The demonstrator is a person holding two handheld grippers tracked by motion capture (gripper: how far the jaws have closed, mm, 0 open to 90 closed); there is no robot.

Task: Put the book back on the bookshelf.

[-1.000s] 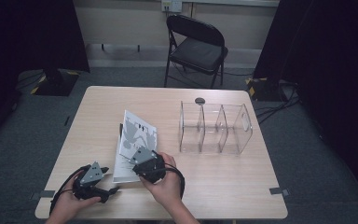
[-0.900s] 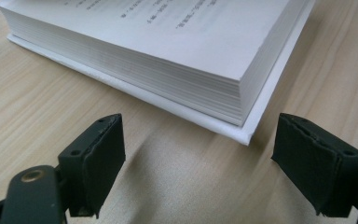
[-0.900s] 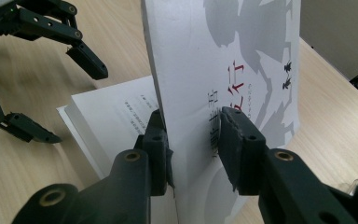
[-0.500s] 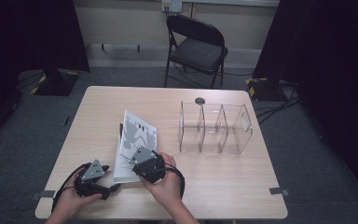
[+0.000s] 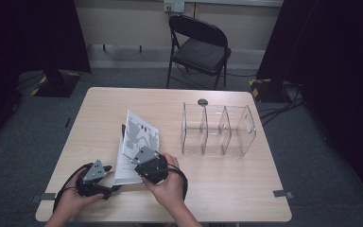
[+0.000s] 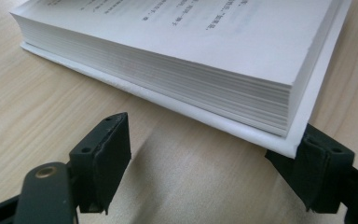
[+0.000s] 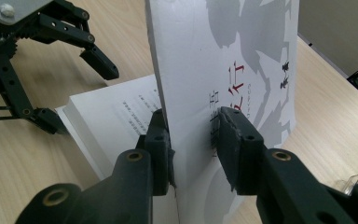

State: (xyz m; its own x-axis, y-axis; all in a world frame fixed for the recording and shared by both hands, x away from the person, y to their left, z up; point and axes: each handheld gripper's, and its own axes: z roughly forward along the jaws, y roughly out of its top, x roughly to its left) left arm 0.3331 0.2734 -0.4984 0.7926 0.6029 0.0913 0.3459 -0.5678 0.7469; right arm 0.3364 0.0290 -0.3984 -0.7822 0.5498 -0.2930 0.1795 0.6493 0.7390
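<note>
Book (image 5: 133,153): near-left on the worktop (image 5: 227,189), front cover (image 7: 228,70) lifted upright.
Right claw (image 7: 193,140): pinched shut on that cover.
Left claw (image 6: 205,158): jaws apart, just been narrowing, gripping nothing; page block's corner lies straight ahead.

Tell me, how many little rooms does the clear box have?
3. The clear box stands right of the book; its rooms sit in a row: left, middle, right, split by two see-through walls.

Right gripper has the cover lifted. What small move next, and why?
Probably keep swinging the cover over with the right gripper, which is clamped on it. The left gripper has been closing but its jaws still straddle the book corner, so it could steady the pages.
</note>
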